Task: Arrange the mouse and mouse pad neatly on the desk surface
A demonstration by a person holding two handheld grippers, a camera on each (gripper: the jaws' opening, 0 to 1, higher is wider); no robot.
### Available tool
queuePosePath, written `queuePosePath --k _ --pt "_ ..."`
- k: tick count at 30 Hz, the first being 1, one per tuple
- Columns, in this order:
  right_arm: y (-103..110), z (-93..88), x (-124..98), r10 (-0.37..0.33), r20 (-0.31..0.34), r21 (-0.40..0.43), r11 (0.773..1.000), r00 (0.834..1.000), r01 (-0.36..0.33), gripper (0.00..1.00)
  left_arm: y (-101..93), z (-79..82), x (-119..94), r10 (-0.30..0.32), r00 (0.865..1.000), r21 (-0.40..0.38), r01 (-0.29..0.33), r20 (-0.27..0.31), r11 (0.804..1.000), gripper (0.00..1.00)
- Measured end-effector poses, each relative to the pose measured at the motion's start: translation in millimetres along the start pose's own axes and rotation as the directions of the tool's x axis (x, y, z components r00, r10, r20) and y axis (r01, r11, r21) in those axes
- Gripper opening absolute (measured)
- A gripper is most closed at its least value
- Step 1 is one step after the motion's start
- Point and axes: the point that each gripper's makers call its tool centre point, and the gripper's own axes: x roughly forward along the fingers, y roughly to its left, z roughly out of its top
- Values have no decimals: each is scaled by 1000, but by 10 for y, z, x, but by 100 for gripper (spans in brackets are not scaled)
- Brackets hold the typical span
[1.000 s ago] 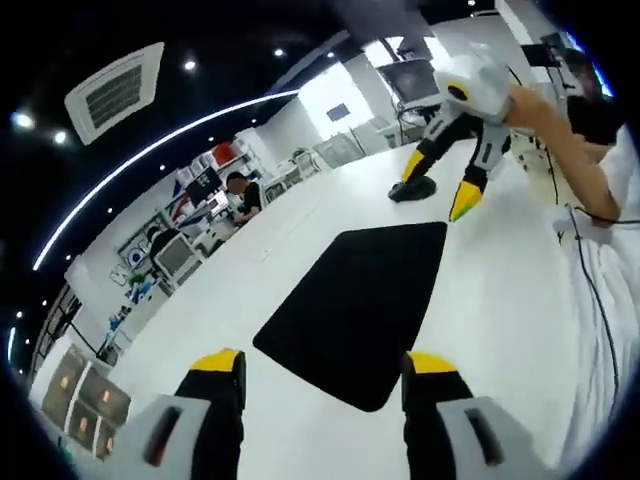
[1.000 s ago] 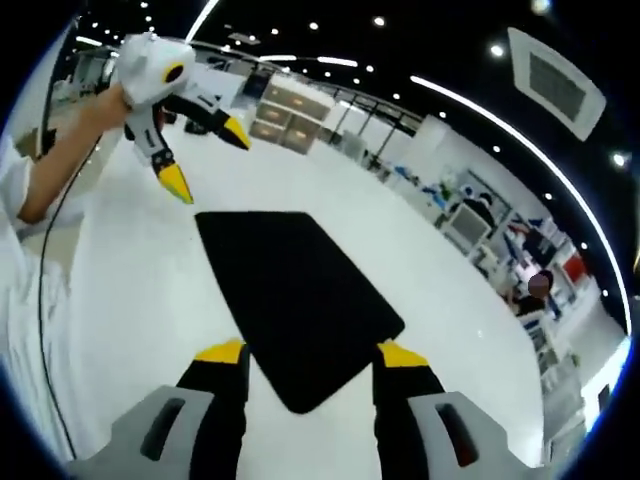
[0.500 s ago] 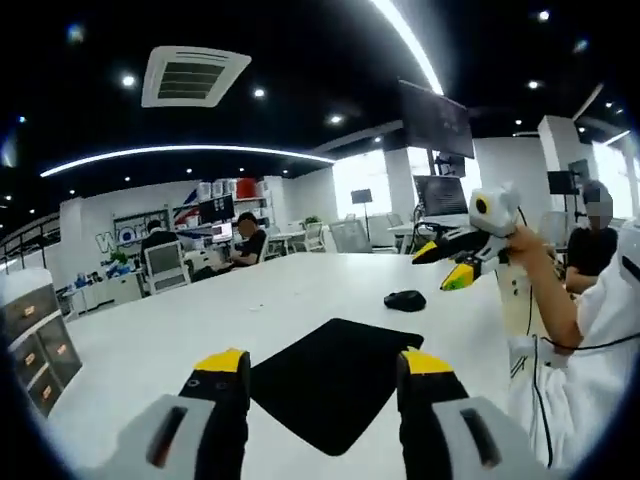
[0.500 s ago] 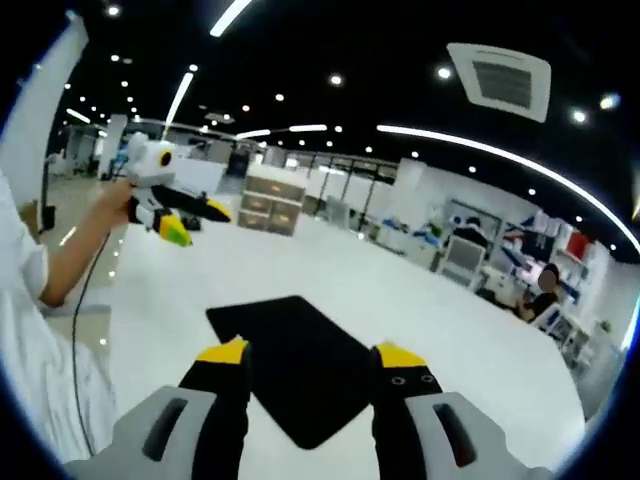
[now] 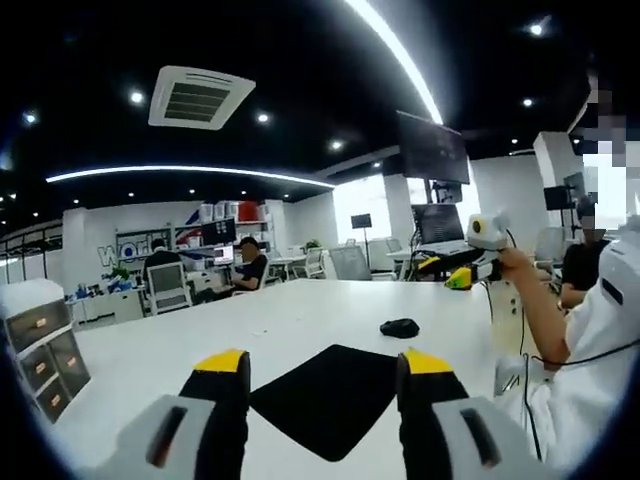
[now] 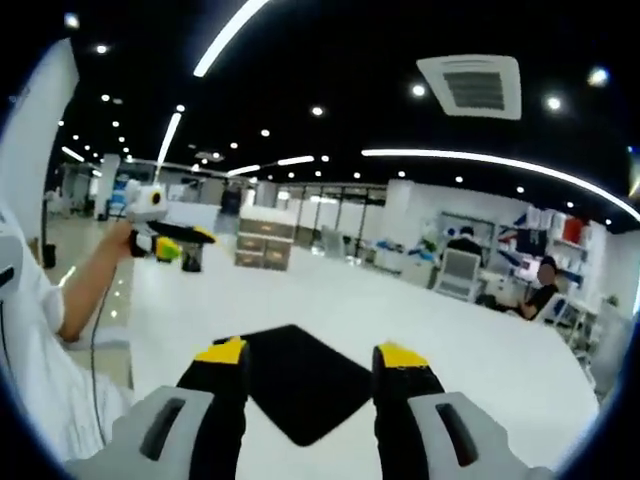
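A black mouse pad (image 5: 325, 400) lies at an angle on the white desk (image 5: 150, 350), just beyond my left gripper (image 5: 322, 365), which is open and holds nothing. A small black mouse (image 5: 400, 327) sits on the bare desk past the pad's far right corner. My right gripper (image 5: 468, 262) shows in the left gripper view, held up in a hand above and right of the mouse. In the right gripper view the mouse pad (image 6: 305, 385) lies beyond my open, empty right gripper (image 6: 310, 355). My left gripper (image 6: 165, 242) is held in the air far left.
A drawer cabinet (image 5: 35, 345) stands at the desk's left end. People (image 5: 245, 262) sit at far desks among chairs and monitors (image 5: 432, 148). A white sleeve (image 5: 590, 370) and a cable fill the right side. A drawer cabinet (image 6: 265, 240) stands behind the desk.
Both views have tilted up from looking down on the pad to level with the room. The right gripper lifted away from beside the mouse. Pad and mouse stay put.
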Motion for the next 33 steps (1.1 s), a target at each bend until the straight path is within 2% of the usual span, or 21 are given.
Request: queuePosePath --k 3,7,17,33 --pt "-70 8 -50 -14 13 15 1000 1000 14 52 46 -14 -30 6 1000 -11 -6 3 1000 60" --pt "-141 -41 -44 -25 11 43 999 1000 24 51 146 -171 -3 9 999 -61 -11 -33 998 60" --pt "-155 -36 -42 -33 7 41 999 999 33 50 85 -109 0 3 1000 -53 -4 -21 999 61" --pt "-323 -85 -72 -124 -19 25 992 992 124 49 89 -111 1 9 1000 -54 -11 -28 998 60"
